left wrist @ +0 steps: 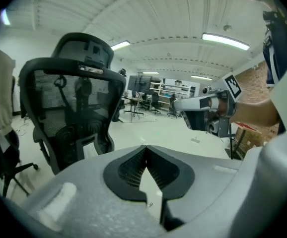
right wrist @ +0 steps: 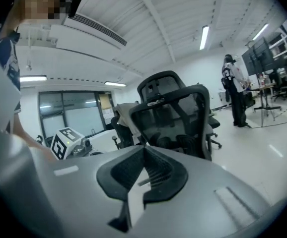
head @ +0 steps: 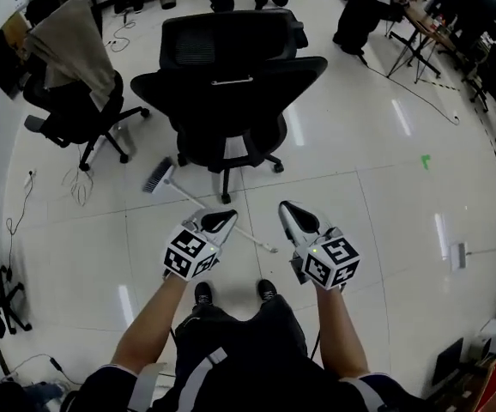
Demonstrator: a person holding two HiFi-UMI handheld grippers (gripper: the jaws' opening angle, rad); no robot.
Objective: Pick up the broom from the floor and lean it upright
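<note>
Dark trousers and two black shoes fill the near edge of the head view, with both forearms reaching out over a pale tiled floor. Beyond the shoes, the left gripper and the right gripper are held side by side, each with its jaws pressed together and nothing between them. The broom lies flat on the floor between the person's feet and a black office chair. Its brush head points to the far left, near the chair's base, and the tip of its handle points to the near right, so its long axis runs diagonally across the tiles. In the head view the handle passes just beside the left gripper's tip. The step in hand looks like the reach for the handle. To do it well, the jaws should probably open first and come down square across the thin handle, not along it. Gripping toward the near-right end would let the brush head stay on the floor as a pivot while the broom is raised.
</note>
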